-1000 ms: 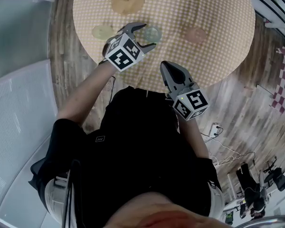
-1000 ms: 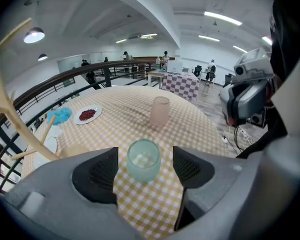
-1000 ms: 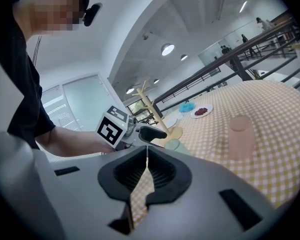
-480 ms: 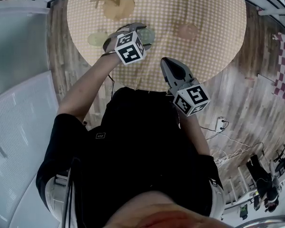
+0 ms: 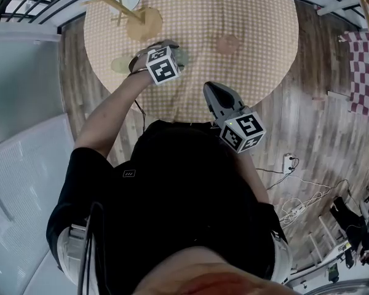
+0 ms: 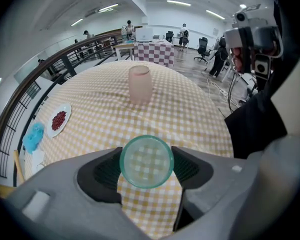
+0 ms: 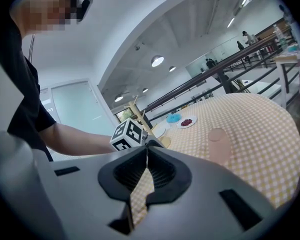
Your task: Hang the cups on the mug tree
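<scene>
Green see-through cup stands upright on the checked tabletop, mouth up, long axis vertical. It is seen almost straight down its opening in the left gripper view. It sits on the near-left part of the tabletop, in front of the wooden mug tree, with a pale yellow-green cup just to its left. The left gripper points steeply down over it. Its jaws stand one on each side of the cup, and the pads meet the cup wall left and right, so it is clamped on the cup. A pink cup stands upright well apart to the right, further in on the tabletop. The right gripper has its jaws together with nothing between them. It is held near level at the near edge of the tabletop, away from all cups. A plate of red bits lies at the far side.
</scene>
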Tool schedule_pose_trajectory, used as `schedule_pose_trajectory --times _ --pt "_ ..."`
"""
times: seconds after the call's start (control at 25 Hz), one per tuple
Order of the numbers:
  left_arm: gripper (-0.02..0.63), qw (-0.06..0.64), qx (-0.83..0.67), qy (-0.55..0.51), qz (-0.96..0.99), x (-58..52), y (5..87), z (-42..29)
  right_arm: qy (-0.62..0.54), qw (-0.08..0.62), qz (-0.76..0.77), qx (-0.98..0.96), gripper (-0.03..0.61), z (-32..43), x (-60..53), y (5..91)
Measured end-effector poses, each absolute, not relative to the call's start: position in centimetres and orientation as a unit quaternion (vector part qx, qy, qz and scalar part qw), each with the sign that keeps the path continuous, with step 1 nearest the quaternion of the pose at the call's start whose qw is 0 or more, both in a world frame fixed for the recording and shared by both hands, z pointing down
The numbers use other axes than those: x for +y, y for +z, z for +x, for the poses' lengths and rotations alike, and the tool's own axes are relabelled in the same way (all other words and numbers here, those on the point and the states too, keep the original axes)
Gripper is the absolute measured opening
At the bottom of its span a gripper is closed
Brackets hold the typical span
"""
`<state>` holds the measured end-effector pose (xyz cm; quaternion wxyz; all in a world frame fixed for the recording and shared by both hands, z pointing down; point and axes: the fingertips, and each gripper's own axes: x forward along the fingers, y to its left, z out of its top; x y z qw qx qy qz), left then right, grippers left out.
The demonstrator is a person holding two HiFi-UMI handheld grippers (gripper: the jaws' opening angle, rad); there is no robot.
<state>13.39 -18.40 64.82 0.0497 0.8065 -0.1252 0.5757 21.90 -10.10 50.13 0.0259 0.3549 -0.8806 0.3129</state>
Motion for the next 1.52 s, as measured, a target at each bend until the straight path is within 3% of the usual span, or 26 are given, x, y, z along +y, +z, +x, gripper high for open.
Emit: schedule_pose_trajectory --times 0.72,1.52 --pt "0.311 0.038 -0.218 0.539 0.813 -14.7 52.7 12.0 0.283 0.019 0.269 -0.920 0.018 21.0 -8.6 47.4" --pt "0.311 -0.021 -0.202 0.524 0.827 -18.1 46.1 -3.3 0.300 0.023 0.328 -0.895 0.018 8.6 -11.4 47.5"
